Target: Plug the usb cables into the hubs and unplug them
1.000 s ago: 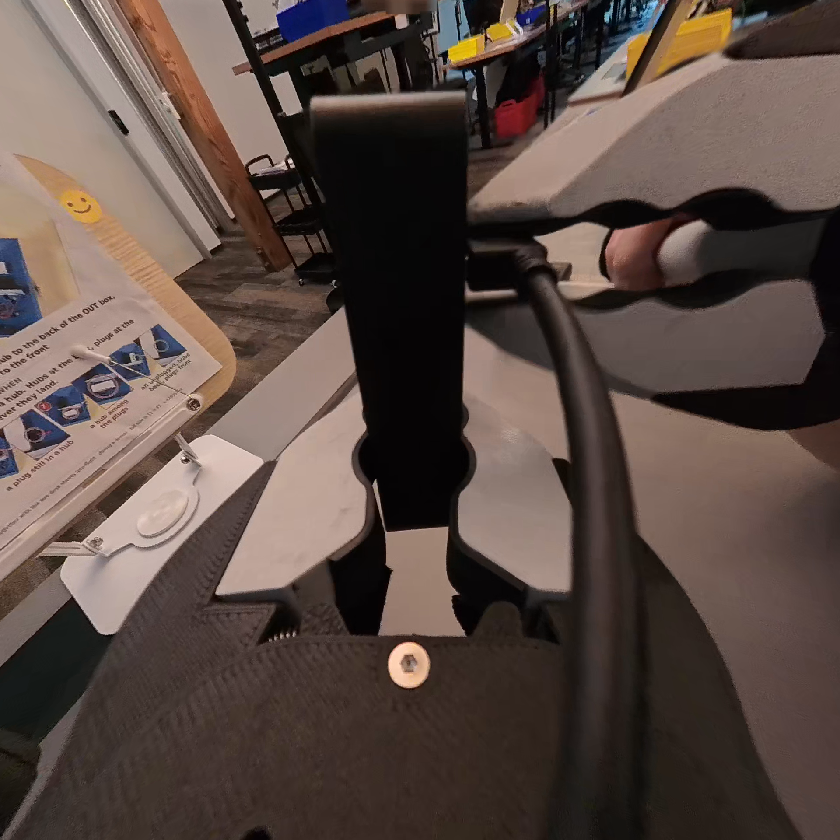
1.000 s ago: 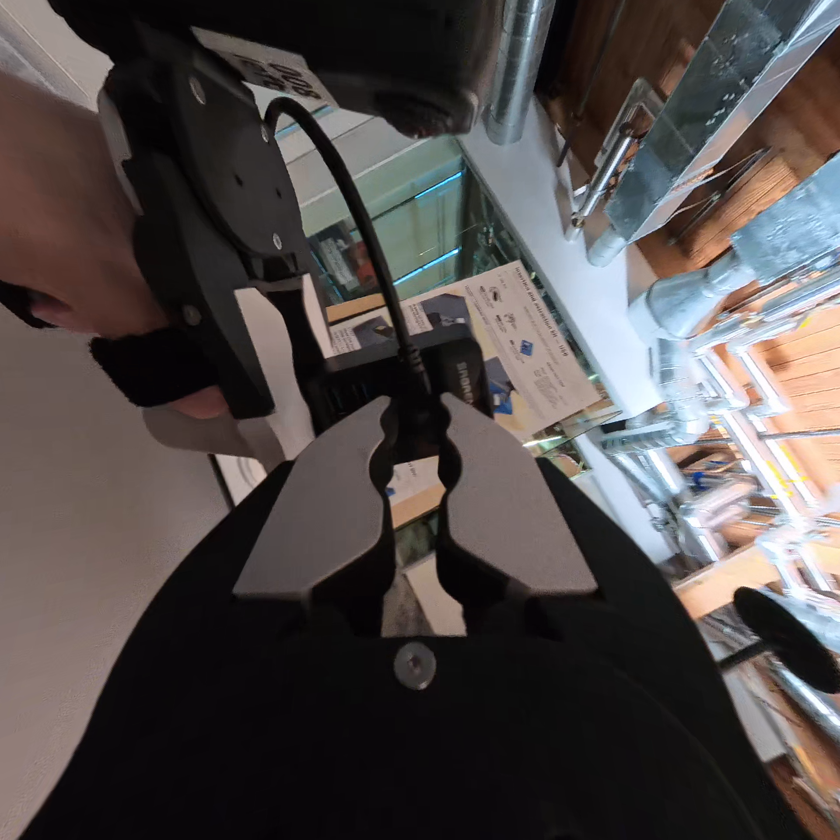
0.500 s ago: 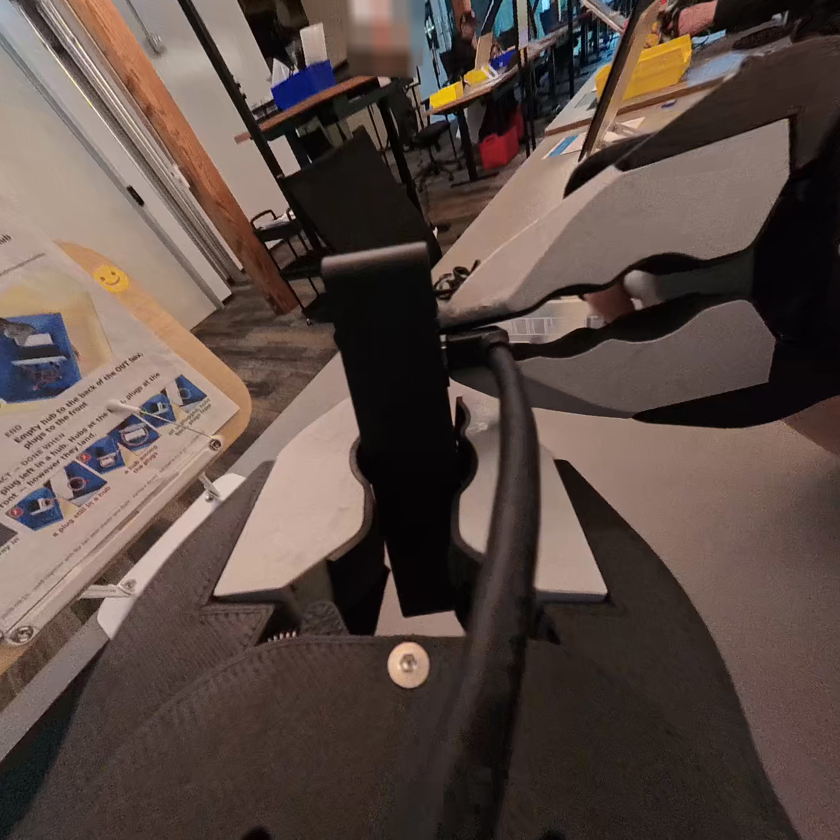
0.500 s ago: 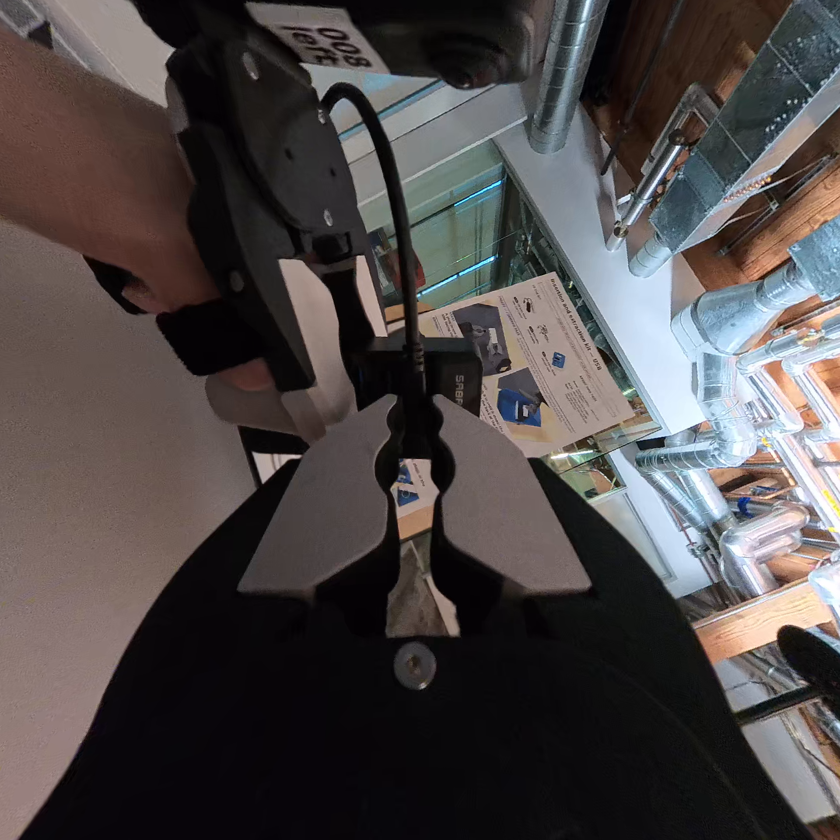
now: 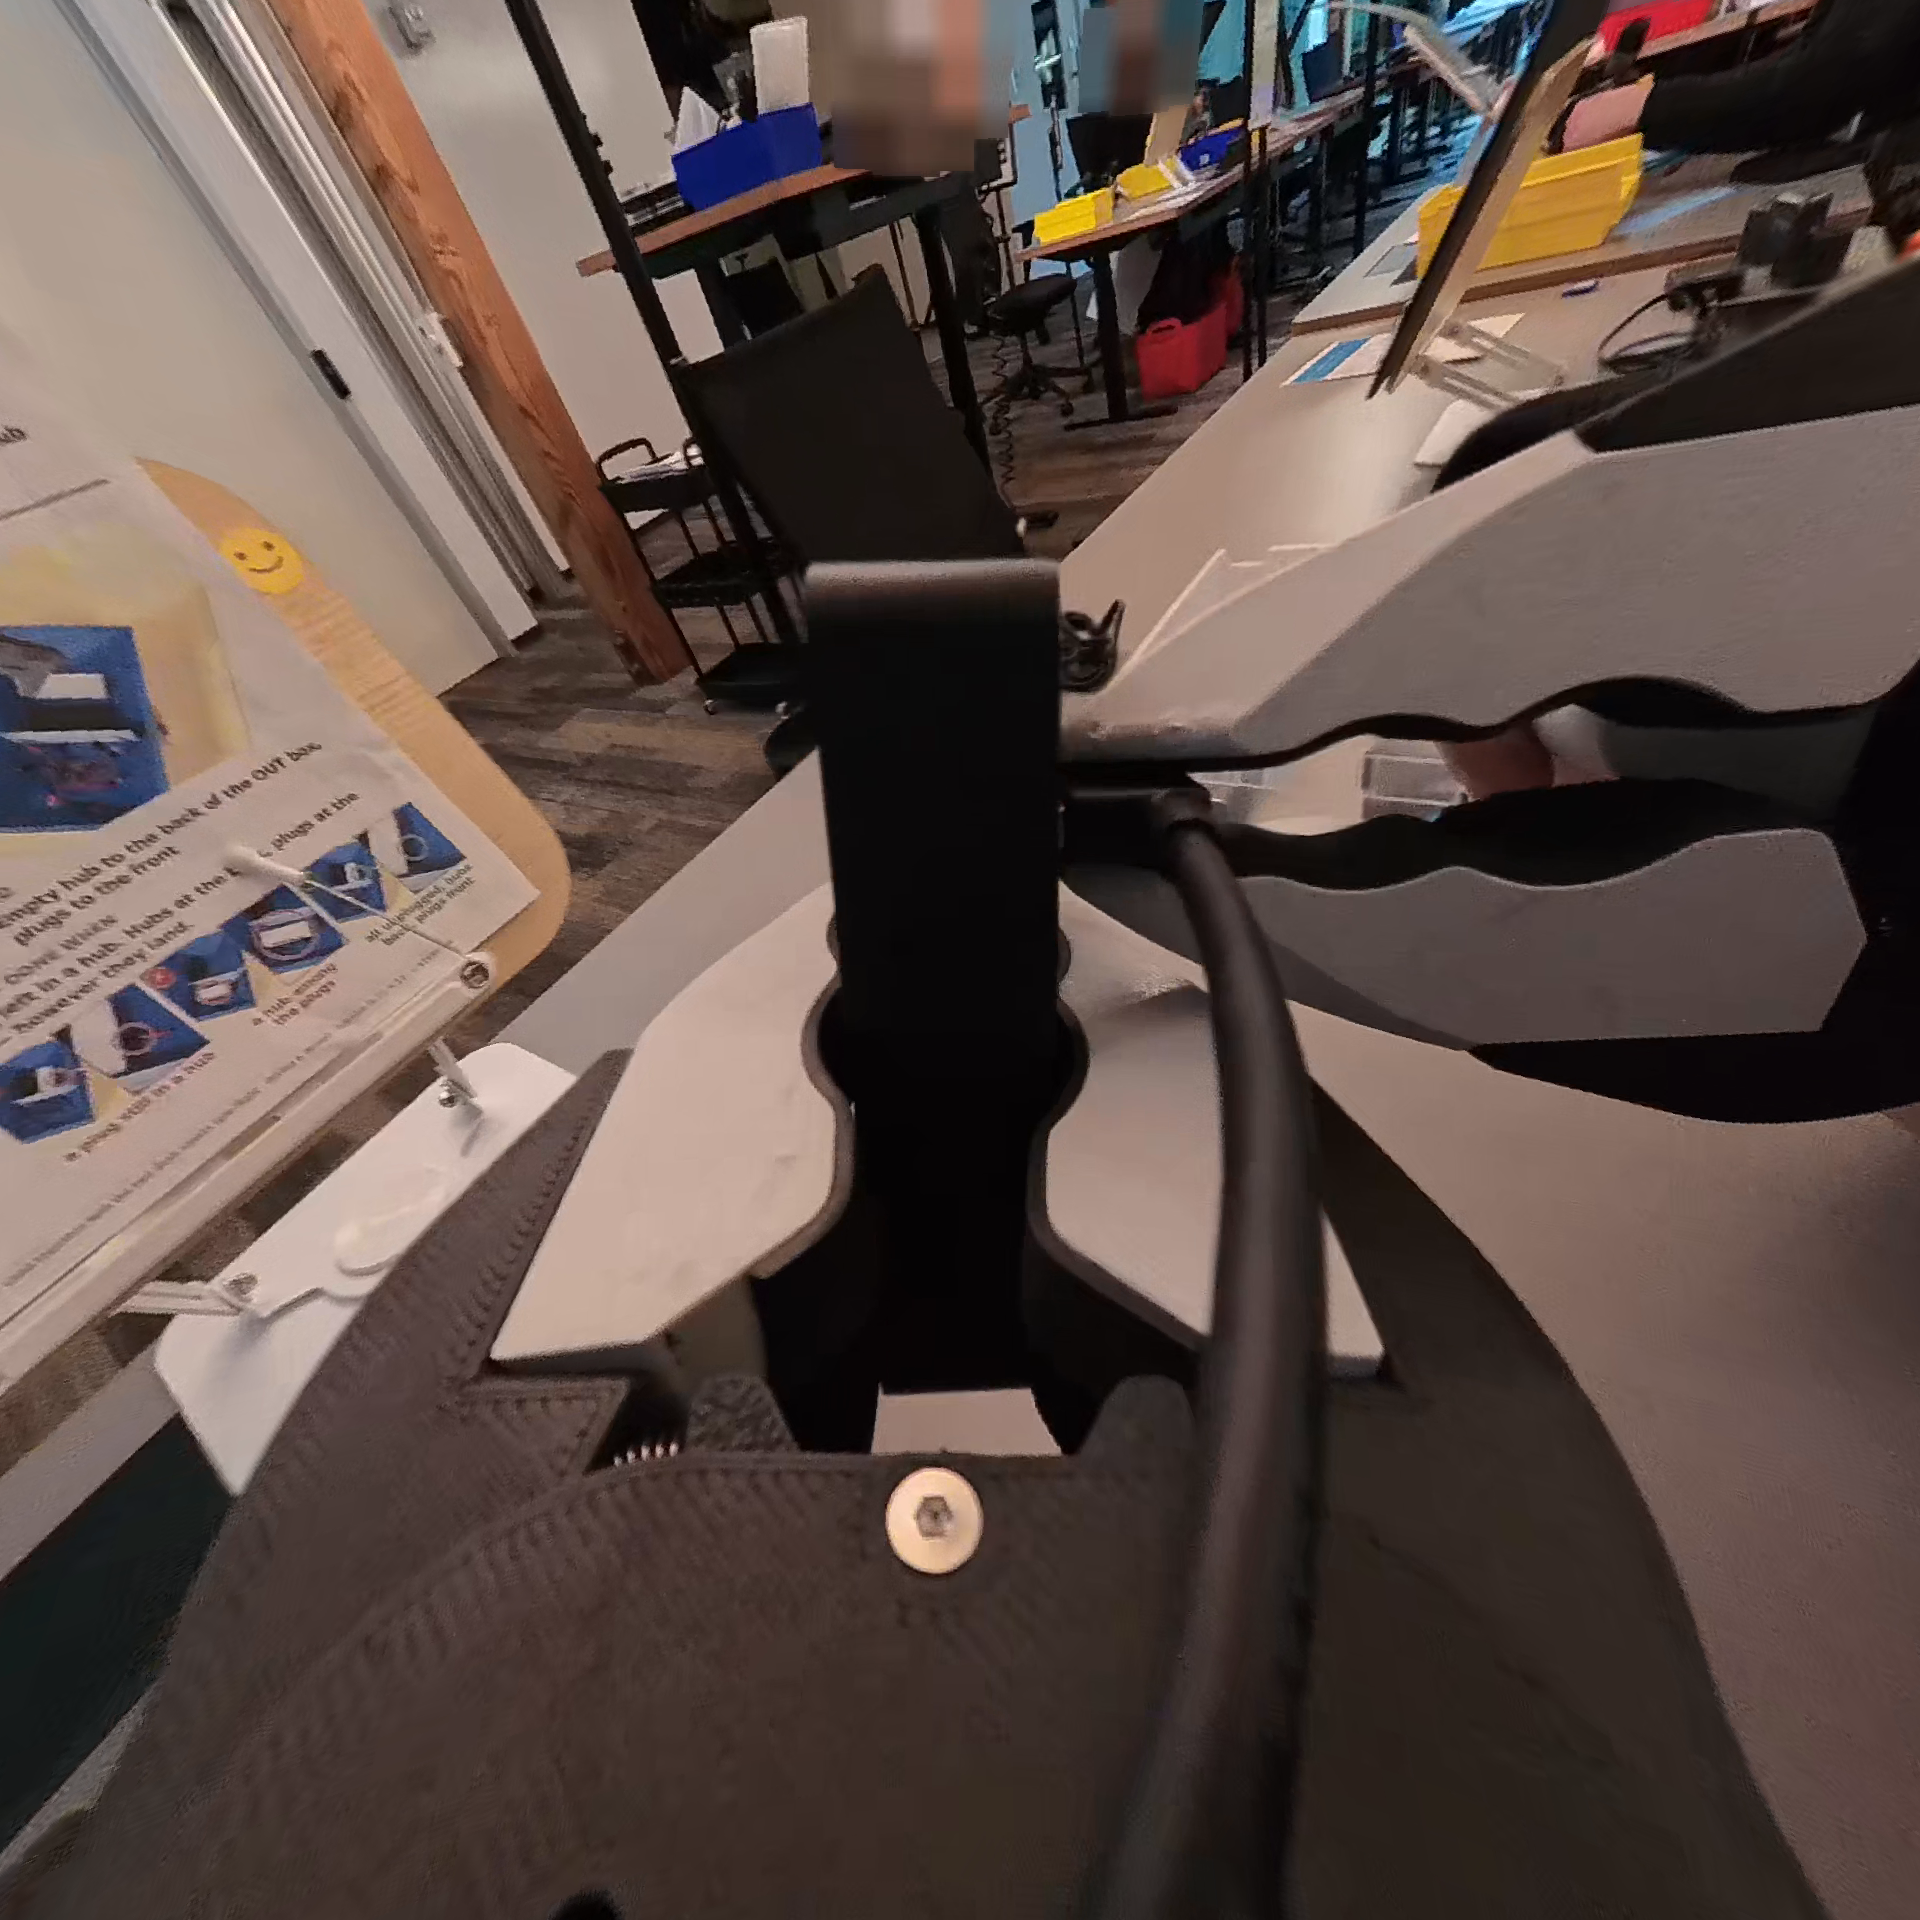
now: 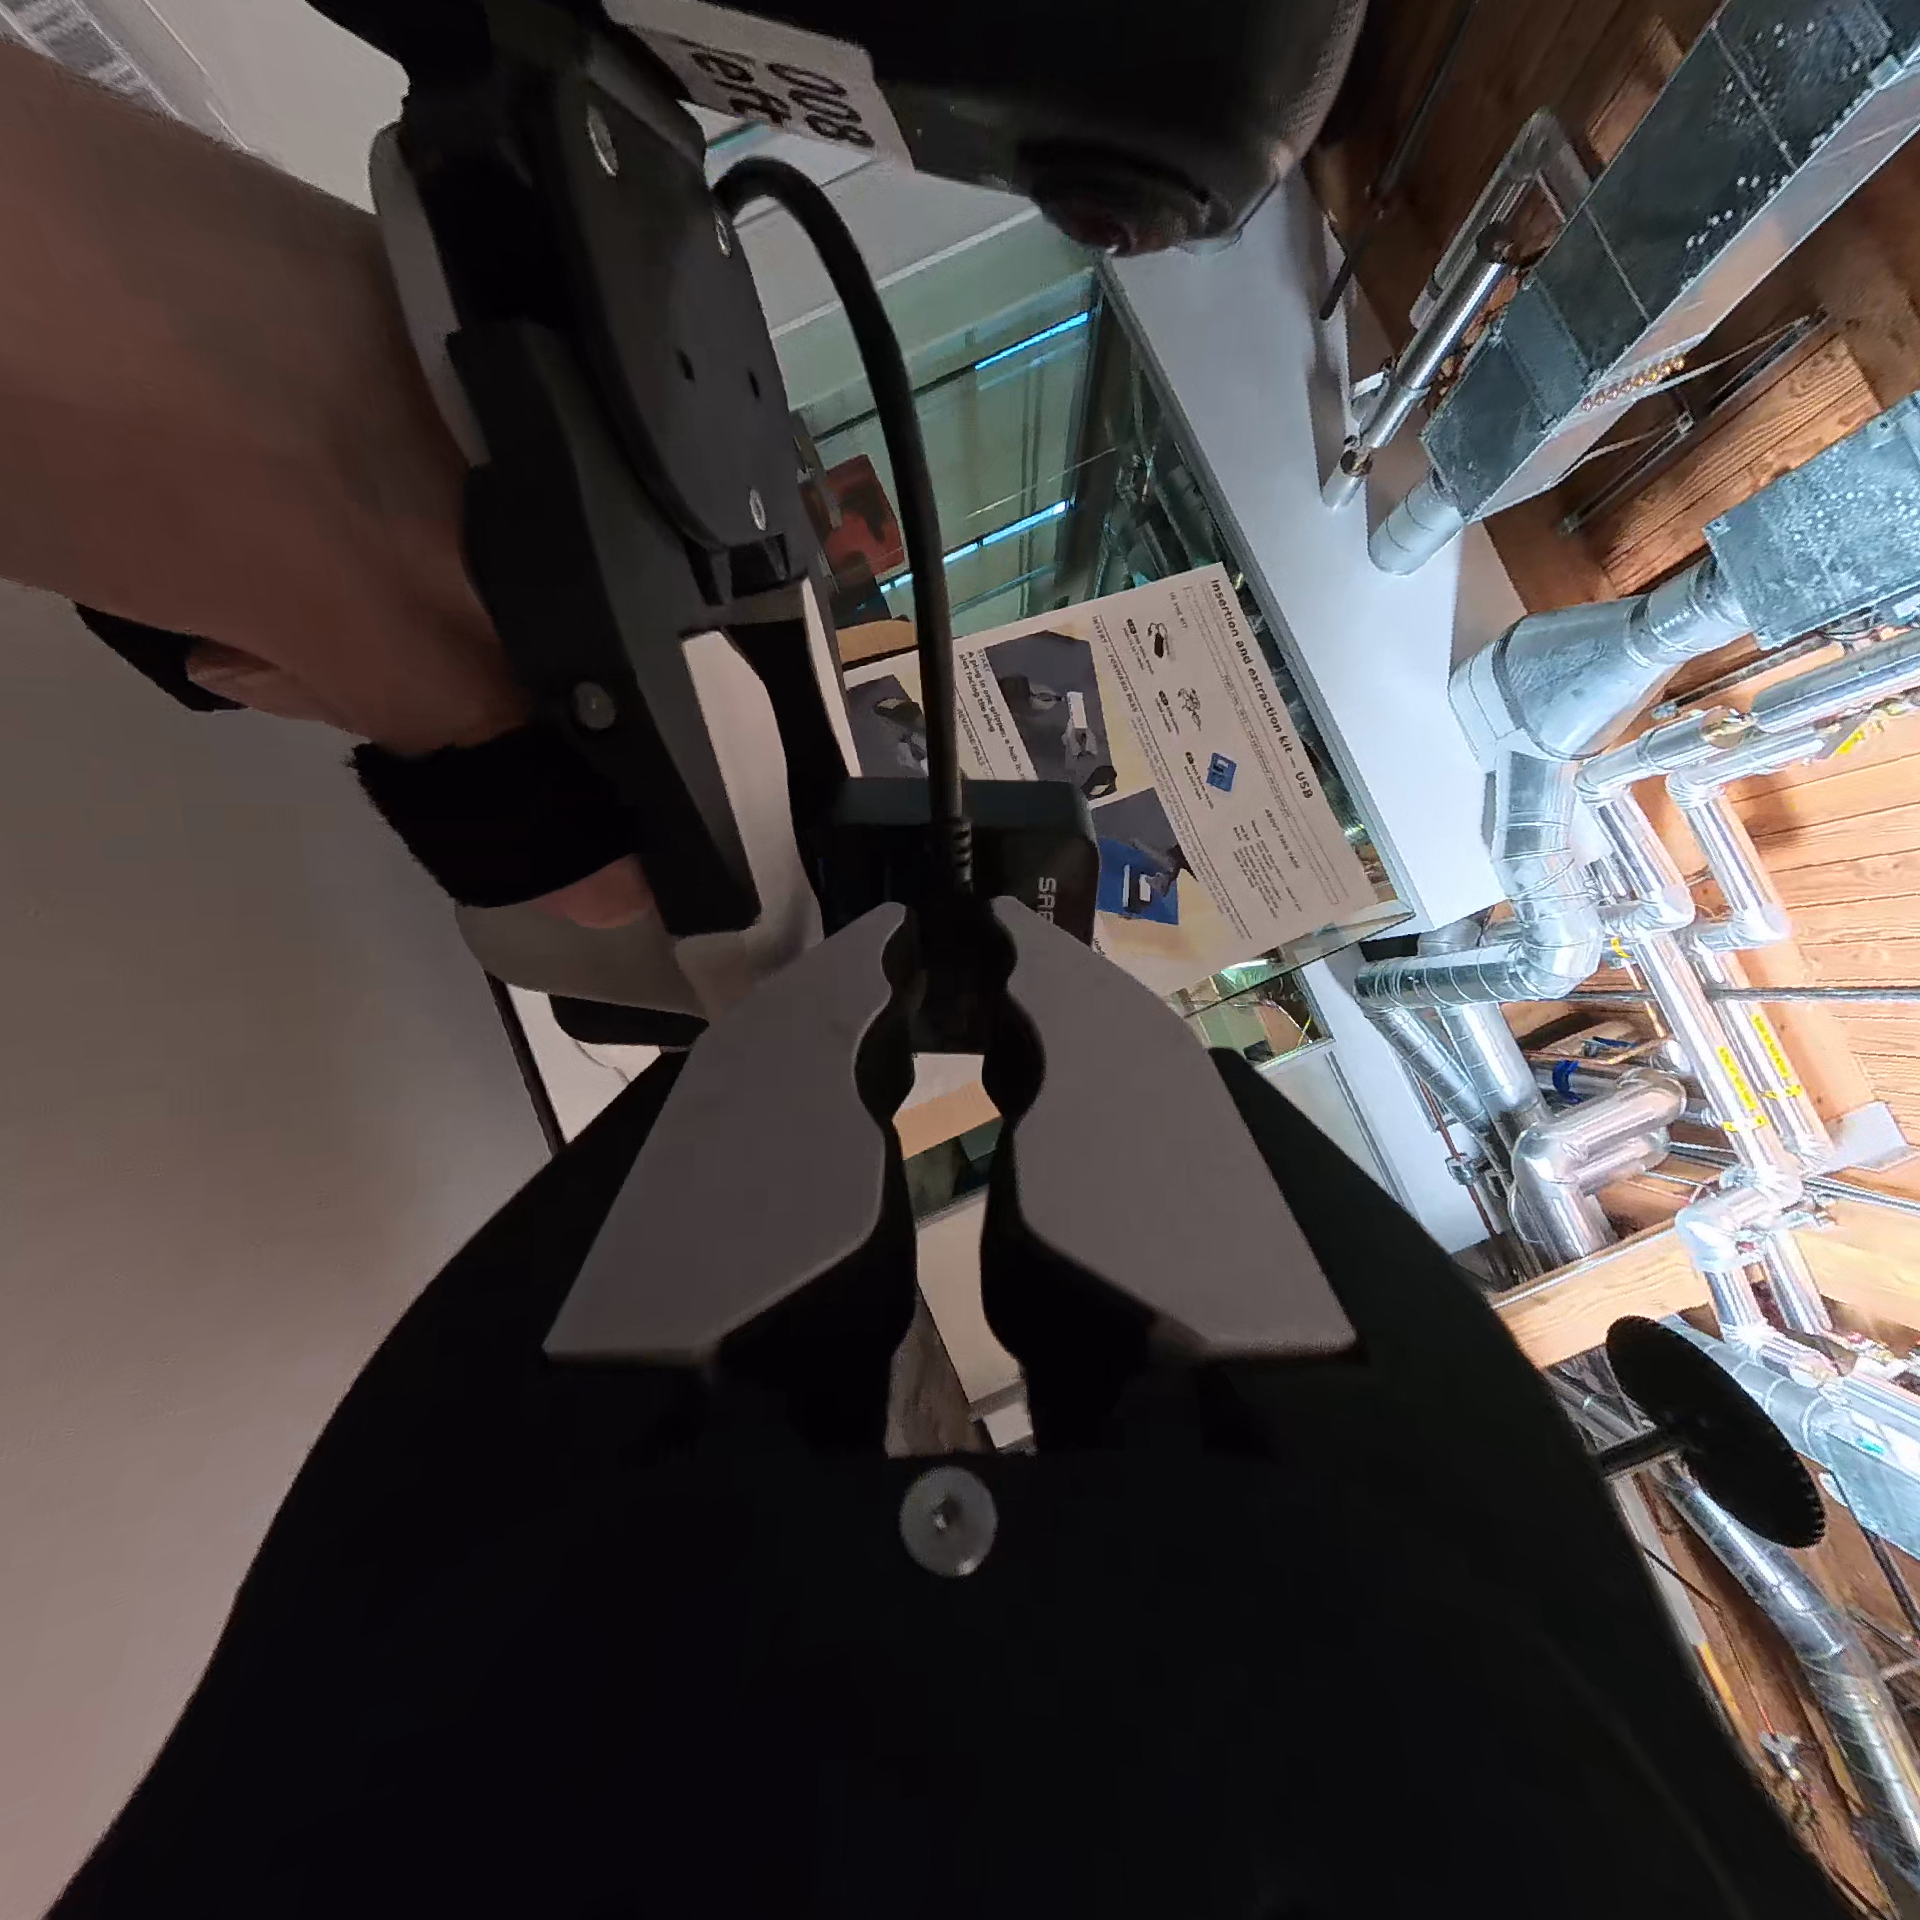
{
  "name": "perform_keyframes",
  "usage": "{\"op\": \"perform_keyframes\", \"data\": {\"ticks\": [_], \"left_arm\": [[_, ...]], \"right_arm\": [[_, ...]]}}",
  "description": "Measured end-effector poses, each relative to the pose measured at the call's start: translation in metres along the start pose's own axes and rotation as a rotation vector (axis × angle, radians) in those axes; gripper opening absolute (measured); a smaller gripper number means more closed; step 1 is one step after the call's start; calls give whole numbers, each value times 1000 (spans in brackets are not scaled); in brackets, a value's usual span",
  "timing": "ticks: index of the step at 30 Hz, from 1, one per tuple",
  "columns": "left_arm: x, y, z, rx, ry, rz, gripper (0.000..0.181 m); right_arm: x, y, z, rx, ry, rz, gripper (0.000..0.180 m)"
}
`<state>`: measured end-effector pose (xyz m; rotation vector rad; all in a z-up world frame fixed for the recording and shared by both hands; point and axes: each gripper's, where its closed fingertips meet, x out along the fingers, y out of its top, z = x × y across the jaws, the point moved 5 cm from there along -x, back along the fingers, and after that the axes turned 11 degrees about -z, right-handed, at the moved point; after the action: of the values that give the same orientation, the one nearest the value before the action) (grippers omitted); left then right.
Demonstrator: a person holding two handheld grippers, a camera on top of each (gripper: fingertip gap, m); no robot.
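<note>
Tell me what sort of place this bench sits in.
Probably an open-plan lab or workshop: rows of long work desks carrying yellow parts bins, a propped instruction sheet beside the bench, and bare metal ducts and pipes overhead.

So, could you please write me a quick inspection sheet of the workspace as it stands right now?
Surface: grey table, bare near the tools.
Job's things: black USB hub held upright in the left tool; black plug at the hub's side, pinched by the right tool.
Clutter: nothing seen close by.
Grippers: both tools shut, left on the hub, right on the plug.
Cables: black USB cable arcs from the plug back over the left tool.
Surroundings: instruction sheet on a stand, wooden post, black chair, yellow bins on far desks.
</note>
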<state>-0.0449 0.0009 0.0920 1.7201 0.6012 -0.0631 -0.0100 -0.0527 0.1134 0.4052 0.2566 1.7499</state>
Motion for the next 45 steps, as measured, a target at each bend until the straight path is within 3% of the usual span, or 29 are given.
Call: {"op": "perform_keyframes", "data": {"ticks": [5, 8, 15, 19, 28, 31, 35, 45], "left_arm": [[-2, 3, 3, -113, -223, 35, 28], [-1, 2, -3, -75, -95, 17, 27], [0, -1, -9, -75, -82, 13, 29], [0, 0, -10, -69, -86, 20, 29], [-5, 3, -10, -33, -51, 11, 29], [-6, 3, -6, 8, -1, -28, 31], [-10, 6, -3, 11, 22, -43, 28], [-8, 3, -3, 9, -2, -49, 28]], "right_arm": [[-4, 3, 5, 75, 28, 47, 8], [0, 3, 2, 48, -6, -3, 8], [3, 5, -3, -18, -67, -61, 8], [4, 4, 0, 95, 4, -25, 8], [2, 7, 0, 159, -22, -41, 9], [1, 7, 0, 96, -29, -51, 9], [-4, 10, -1, -53, -174, -47, 10], [-4, 12, -2, -33, -107, -40, 9]]}}
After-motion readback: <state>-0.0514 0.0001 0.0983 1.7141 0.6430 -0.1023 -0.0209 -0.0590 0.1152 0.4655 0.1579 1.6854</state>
